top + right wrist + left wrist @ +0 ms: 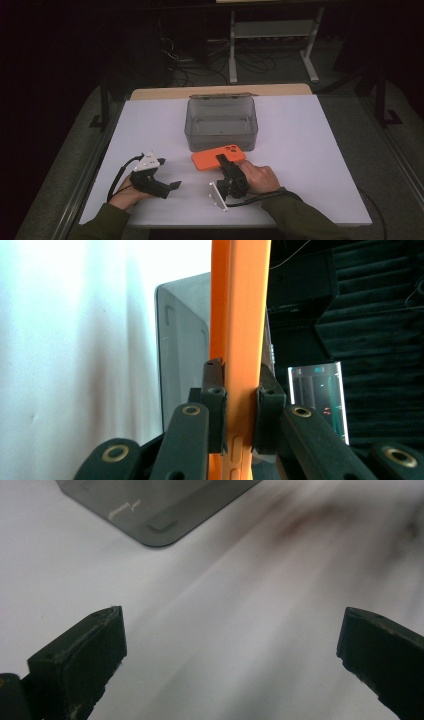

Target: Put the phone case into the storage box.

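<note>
- The right tool [223, 161], turned on its side, has its jaws clamped across the thin edges of the flat orange phone in its rubbery case [218, 157]; that pinch probably lets the phone come up flat
- The phone sits near the middle of the white surface [310, 150], just in front of the open grey translucent plastic box [221, 121], likely its destination
- The left tool [175, 185] rests toward the near left corner, jaws wide apart, holding nothing and clear of the work

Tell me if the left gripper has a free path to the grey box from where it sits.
Probably yes: the left gripper is open over bare table, and nothing lies between it and the grey box; the orange phone sits off to its right.
</note>
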### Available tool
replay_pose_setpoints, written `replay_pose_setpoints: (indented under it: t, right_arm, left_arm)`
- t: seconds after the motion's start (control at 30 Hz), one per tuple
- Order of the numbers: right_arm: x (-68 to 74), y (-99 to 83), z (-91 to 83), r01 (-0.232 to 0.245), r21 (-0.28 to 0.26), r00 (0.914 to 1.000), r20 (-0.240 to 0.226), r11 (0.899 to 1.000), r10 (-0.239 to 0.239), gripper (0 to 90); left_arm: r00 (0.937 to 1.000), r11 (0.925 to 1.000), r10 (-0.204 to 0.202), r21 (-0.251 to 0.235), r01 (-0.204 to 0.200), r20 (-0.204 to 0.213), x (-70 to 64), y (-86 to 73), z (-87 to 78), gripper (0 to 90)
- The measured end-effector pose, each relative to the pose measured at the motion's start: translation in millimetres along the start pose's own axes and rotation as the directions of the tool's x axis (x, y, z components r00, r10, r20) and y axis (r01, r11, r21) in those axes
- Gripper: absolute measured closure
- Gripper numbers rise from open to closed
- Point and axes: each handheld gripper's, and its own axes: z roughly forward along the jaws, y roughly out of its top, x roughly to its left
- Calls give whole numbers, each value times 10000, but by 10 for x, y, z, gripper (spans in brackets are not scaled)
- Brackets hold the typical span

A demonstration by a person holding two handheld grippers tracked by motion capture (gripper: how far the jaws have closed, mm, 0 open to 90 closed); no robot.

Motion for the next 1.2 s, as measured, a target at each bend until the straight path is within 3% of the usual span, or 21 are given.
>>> replay_pose_setpoints:
  t: [0.6, 0.73, 1.2]
  right_arm:
    - [-77, -41, 12, -1175, 25, 9915, -552, 9931, 1175, 786]
    - [-96, -51, 21, -1607, 76, 9843, -724, 9870, 1608, 786]
    - [-167, -86, 32, -2440, 116, 9637, -1089, 9697, 2438, 786]
  left_arm:
    - [10000, 10000, 32, -6, -32, -26, 3, 2, -6, 0]
    - [10000, 10000, 18, -34, -18, -31, 6, 4, -10, 0]
    - [10000, 10000, -8, 35, 8, 10, 7, 2, 0, 0]
